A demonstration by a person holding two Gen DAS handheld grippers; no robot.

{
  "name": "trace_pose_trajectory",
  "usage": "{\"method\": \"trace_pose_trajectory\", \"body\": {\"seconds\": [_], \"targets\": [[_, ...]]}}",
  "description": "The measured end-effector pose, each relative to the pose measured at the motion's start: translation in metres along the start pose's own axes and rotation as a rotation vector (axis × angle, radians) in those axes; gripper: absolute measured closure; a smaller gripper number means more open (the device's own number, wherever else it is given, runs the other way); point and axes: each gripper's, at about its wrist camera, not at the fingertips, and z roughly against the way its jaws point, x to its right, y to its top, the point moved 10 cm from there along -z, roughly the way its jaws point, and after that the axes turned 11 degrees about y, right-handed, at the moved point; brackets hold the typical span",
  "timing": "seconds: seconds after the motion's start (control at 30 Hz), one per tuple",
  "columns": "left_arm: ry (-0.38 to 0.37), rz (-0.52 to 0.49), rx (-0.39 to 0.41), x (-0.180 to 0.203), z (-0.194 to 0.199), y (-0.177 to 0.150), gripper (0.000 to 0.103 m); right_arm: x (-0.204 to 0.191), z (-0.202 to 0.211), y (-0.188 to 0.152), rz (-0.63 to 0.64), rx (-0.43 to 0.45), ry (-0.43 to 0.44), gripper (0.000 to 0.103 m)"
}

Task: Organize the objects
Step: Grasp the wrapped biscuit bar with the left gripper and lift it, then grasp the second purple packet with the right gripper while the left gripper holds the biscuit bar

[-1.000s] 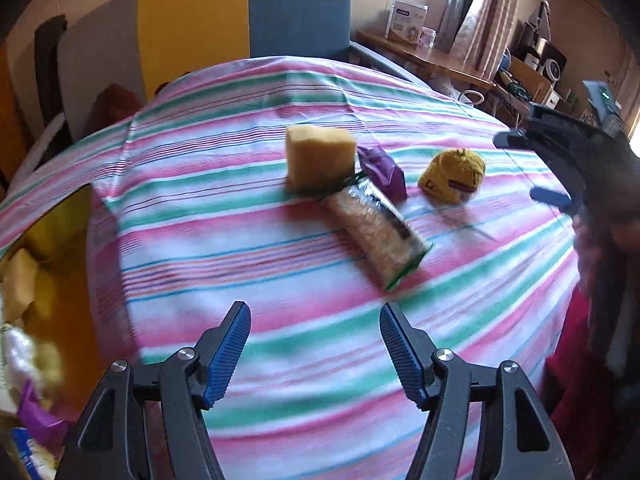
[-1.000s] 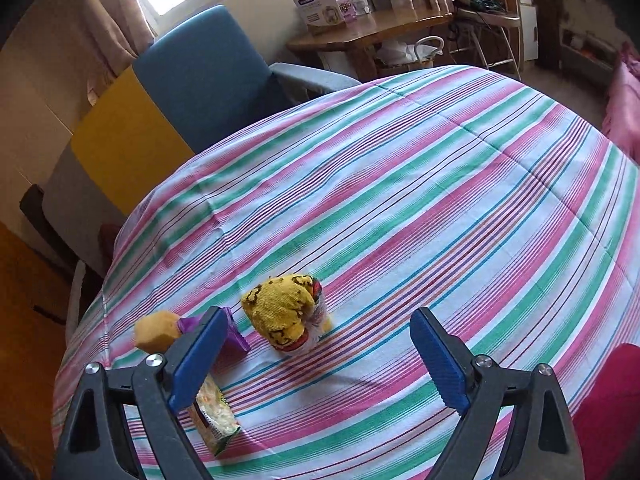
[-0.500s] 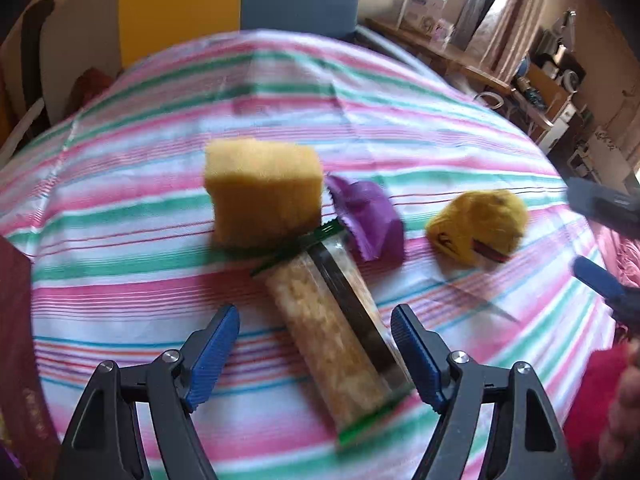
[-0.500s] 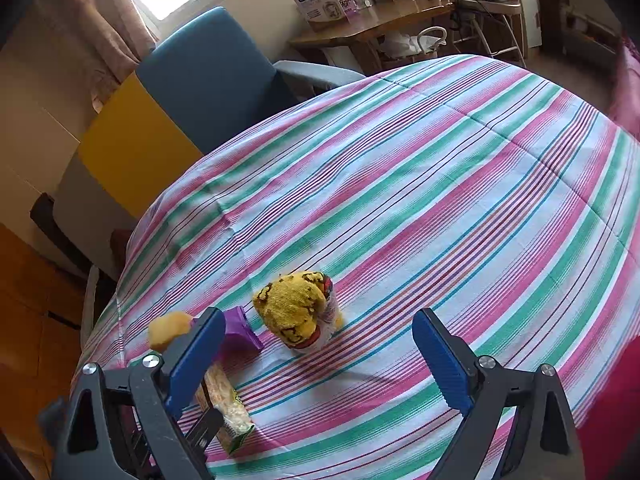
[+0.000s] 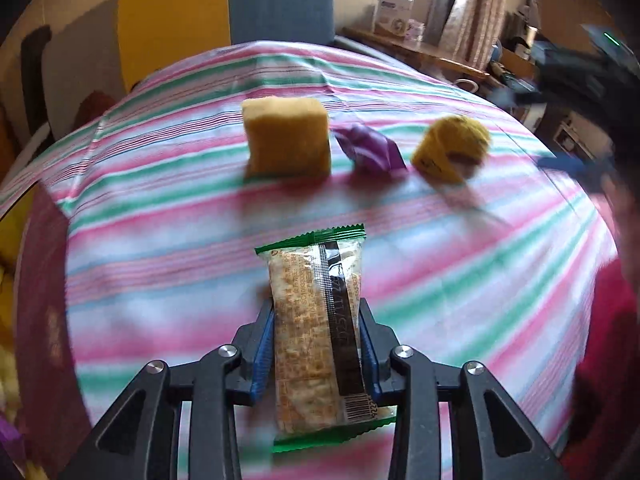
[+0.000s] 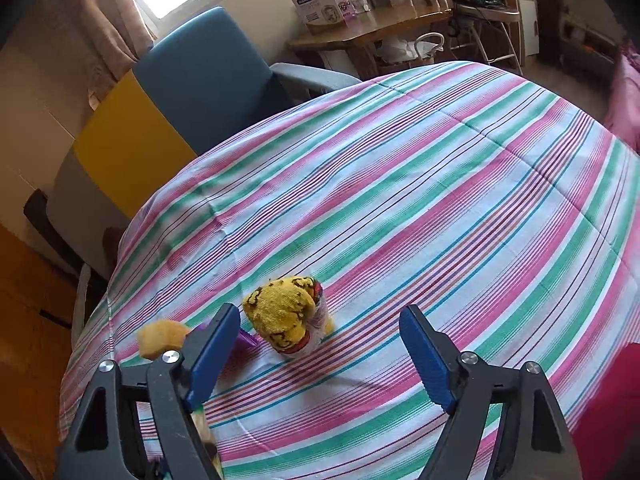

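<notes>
Cracker packet (image 5: pixel 316 332) looked light and brittle; your left gripper (image 5: pixel 316 316) clenched its long sides between the pads. Your right gripper (image 6: pixel 320 350) was closing, with nothing between its fingers.

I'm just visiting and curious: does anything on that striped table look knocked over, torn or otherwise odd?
Nothing looks spilled or torn. One oddity: the yellow knitted cloth is pulled over a small jar, like a hat. The sponge and purple wrapper sit beside it, and the left gripper clamps the snack packet.
</notes>
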Motion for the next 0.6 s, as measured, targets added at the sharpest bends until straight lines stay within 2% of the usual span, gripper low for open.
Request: {"method": "trace_pose_trajectory", "body": {"seconds": [0.13, 0.3, 0.4, 0.6], "targets": [[0.003, -0.025, 0.052, -0.005, 0.013, -0.022, 0.066, -0.027, -0.009, -0.010, 0.077, -0.058, 0.078, 0.025], [-0.005, -0.029, 0.102, -0.005, 0.013, -0.024, 0.066, -0.067, -0.021, -0.033, 0.251, -0.138, 0.136, 0.031], [-0.025, -0.015, 0.106, -0.005, 0.011, -0.023, 0.065, -0.081, -0.030, -0.048, 0.342, -0.182, 0.127, 0.036], [-0.023, -0.018, 0.125, -0.004, 0.012, -0.023, 0.064, -0.084, -0.041, -0.067, 0.458, -0.238, 0.071, 0.037]]}}
